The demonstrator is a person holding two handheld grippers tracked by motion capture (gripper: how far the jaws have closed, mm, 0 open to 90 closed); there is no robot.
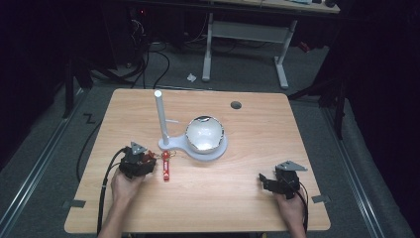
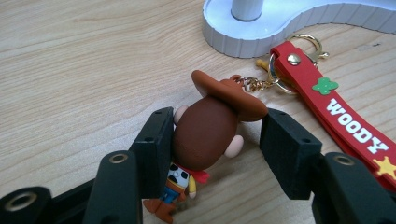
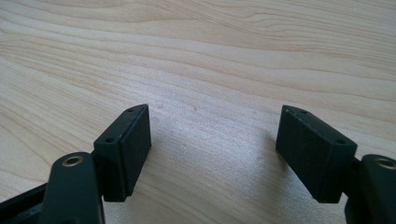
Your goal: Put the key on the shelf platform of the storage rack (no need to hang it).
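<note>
A small cowboy figure keychain (image 2: 205, 130) with a brown hat lies on the wooden table (image 1: 297, 139). A gold chain joins it to a red strap (image 2: 345, 126) lettered WOODY, seen from above as a red strip (image 1: 166, 167). My left gripper (image 2: 215, 140) is shut on the figure: one pad presses the head and the other meets the hat brim. In the high view the left gripper (image 1: 148, 159) sits just left of the strap. My right gripper (image 1: 265, 181) rests near the front right of the table, and in its own view the right gripper (image 3: 215, 149) is open over bare wood.
A white stand (image 1: 198, 148) with an upright post (image 1: 161, 116) and a shiny metal bowl (image 1: 204, 133) sits mid-table, just beyond the keychain; its ribbed base (image 2: 261, 32) lies close ahead of the left jaws. A round hole (image 1: 236, 105) marks the far table edge.
</note>
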